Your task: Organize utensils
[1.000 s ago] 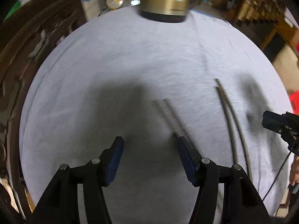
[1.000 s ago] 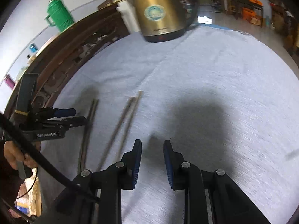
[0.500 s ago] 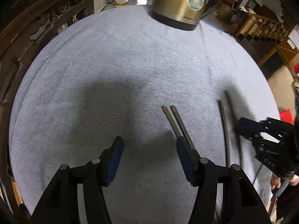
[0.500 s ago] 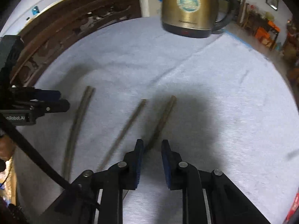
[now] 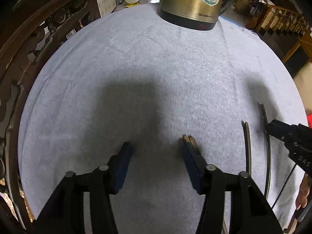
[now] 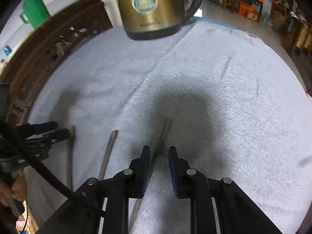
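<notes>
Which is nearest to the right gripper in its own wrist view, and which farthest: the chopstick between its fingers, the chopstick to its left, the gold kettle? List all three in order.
1. Chopstick between the fingers of the right gripper.
2. Chopstick to the left.
3. Gold kettle, at the cloth's far edge.

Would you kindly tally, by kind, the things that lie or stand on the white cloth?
Chopsticks: 4
Kettle: 1
Total: 5
</notes>
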